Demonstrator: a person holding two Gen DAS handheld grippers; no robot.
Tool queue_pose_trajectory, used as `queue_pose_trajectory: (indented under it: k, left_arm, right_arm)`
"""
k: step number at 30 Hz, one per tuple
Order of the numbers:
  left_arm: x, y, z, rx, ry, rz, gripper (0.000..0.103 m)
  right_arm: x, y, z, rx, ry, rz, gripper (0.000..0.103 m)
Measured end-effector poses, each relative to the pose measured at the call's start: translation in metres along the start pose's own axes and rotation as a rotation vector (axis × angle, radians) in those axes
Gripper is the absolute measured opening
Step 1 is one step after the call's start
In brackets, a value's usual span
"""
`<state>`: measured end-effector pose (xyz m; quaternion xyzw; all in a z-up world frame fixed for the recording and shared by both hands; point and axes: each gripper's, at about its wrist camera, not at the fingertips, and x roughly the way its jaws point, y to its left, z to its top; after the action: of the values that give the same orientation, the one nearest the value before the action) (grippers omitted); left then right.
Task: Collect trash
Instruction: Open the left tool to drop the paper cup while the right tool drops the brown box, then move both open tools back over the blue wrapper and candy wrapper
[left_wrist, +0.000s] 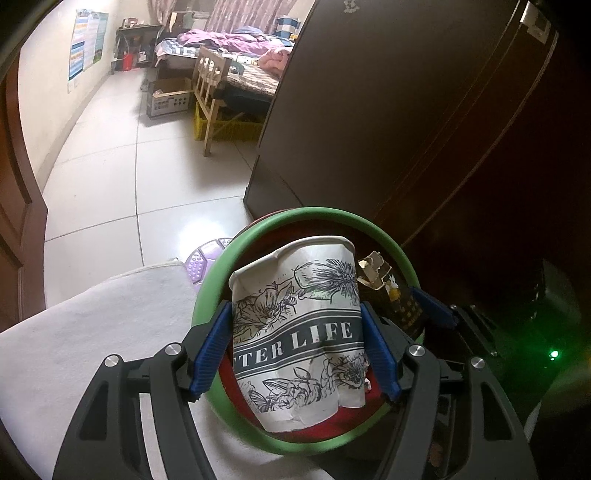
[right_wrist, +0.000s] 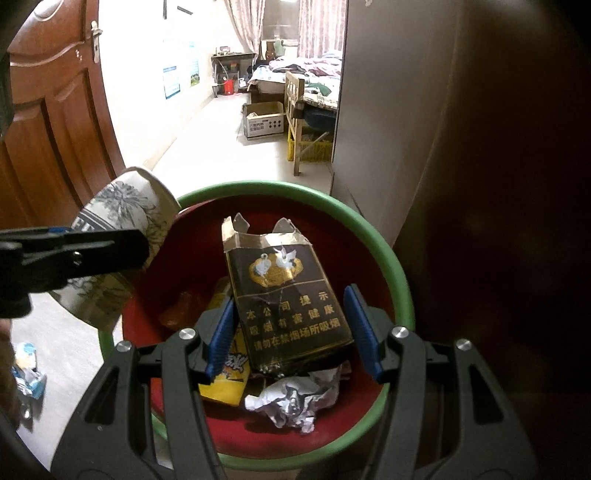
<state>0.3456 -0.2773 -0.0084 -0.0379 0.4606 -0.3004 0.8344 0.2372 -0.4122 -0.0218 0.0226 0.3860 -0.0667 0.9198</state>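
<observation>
Left wrist view: left gripper (left_wrist: 297, 343) grips a crumpled paper cup (left_wrist: 295, 332) over the bin (left_wrist: 210, 295). Right wrist view: right gripper (right_wrist: 293, 332) clamps a cigarette pack (right_wrist: 284, 295) over the bin's trash; pad contact appears firm.

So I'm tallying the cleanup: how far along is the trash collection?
Done: crumpled paper and a yellow packet lie in the red bin. In hand: the left gripper holds a paper cup, the right gripper a cigarette pack, both over it. Left: a wrapper on the floor.
</observation>
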Motion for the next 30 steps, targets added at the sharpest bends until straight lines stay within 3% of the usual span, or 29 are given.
queue_pose_trajectory:
  k: [13,17,19,27,30]
  left_arm:
    - [0.002,-0.004,0.008,-0.023,-0.003,0.008,0.067]
    - [-0.001,0.003,0.007,-0.057,-0.017,0.006,0.086]
    - [-0.004,0.008,0.007,-0.086,-0.026,0.001,0.095]
    - [-0.014,0.009,0.002,-0.088,-0.036,0.032,0.095]
    - [-0.020,0.010,0.000,-0.077,-0.044,0.075,0.095]
  right_arm:
    - [0.009,-0.003,0.002,0.003,0.017,-0.016,0.056]
    - [0.007,-0.002,0.000,0.002,0.015,-0.039,0.080]
    - [0.007,-0.001,0.000,-0.004,0.013,-0.045,0.085]
    - [0.003,-0.001,-0.002,-0.001,0.000,-0.044,0.094]
    - [-0.002,0.003,-0.003,-0.014,-0.012,-0.036,0.097]
